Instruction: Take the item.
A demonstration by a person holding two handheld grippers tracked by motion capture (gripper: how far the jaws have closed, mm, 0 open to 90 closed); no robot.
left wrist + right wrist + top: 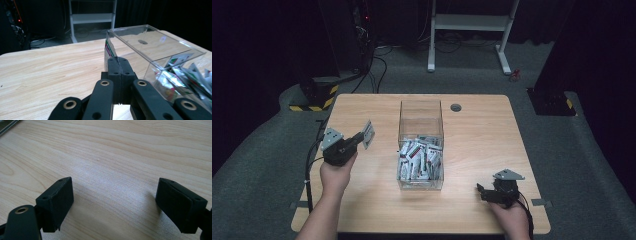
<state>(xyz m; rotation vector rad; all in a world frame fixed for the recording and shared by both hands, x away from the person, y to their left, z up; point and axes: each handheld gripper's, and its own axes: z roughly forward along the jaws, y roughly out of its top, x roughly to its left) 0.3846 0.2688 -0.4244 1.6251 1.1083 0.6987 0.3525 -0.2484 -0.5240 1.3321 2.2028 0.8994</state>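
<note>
A clear plastic box (421,120) stands in the middle of the wooden table (362,205), its near half holding several white, red and green sachets (419,159). To the left of the box my left gripper (362,139) is shut on one such sachet (369,134), held above the table. In the left gripper view the jaws are pressed together with the sachet (109,48) sticking up edge-on, next to the box wall (160,62). My right gripper (482,192) rests near the table's front right, jaws wide apart (113,202) over bare wood, nothing between them.
A round cable hole (455,107) sits in the table behind the box. Beyond the table stand a white desk frame (469,25) and a dark rack with cables (357,40). A yellow-black striped base (314,97) lies at the back left.
</note>
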